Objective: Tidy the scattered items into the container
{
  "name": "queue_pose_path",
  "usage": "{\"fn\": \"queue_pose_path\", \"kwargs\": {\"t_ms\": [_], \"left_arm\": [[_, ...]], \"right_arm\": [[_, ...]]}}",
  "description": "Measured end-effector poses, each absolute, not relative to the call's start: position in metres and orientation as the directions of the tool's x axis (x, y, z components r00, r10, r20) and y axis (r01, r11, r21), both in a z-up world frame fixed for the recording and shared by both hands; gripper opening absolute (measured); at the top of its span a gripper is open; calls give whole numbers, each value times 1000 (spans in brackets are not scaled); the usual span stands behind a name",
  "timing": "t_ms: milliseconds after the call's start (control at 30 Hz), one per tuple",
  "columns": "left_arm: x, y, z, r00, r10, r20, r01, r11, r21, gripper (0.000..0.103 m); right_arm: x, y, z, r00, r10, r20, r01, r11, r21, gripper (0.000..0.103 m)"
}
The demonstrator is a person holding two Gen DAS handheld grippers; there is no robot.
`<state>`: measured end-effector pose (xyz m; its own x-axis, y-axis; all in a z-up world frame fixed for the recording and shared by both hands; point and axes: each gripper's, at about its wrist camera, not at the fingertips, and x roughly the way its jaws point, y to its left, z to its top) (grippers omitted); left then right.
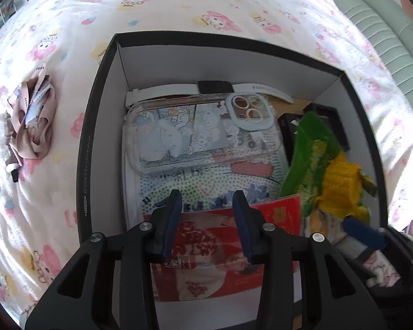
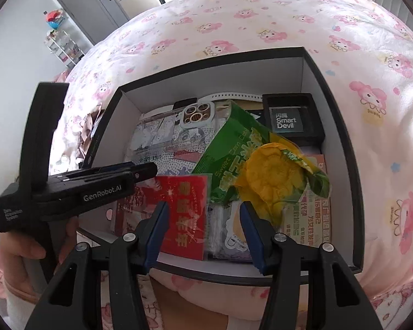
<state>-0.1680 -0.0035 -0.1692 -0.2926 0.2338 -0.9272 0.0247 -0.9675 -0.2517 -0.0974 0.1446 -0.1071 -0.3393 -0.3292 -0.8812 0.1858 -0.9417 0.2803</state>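
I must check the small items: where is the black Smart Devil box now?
In the right wrist view, the Smart Devil box sits inside the container, in its far right corner, just behind the green corn snack bag.

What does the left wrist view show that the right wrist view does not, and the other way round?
Only the left wrist view shows the crumpled pink cloth clearly, lying on the bedsheet outside the box.

Only the right wrist view shows the "Smart Devil" label on the black case, the hand holding the left gripper, and grey cabinets beyond the bed.

Both show the box, phone case, red packet, corn packet and white watch.
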Motion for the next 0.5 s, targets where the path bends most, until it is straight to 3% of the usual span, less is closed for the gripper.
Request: {"fn": "queue_pose_path", "kwargs": {"t_ms": [300, 500], "left_arm": [[-162, -18, -160, -431, 333, -839, 3, -929, -370, 42], [-154, -23, -153, -453, 382, -805, -38, -911, -411, 42]], "right_arm": [[-107, 135, -130, -263, -372, -890, 169, -926, 337, 49], [-120, 130, -137, -189, -527, -828, 150, -849, 506, 49]]}}
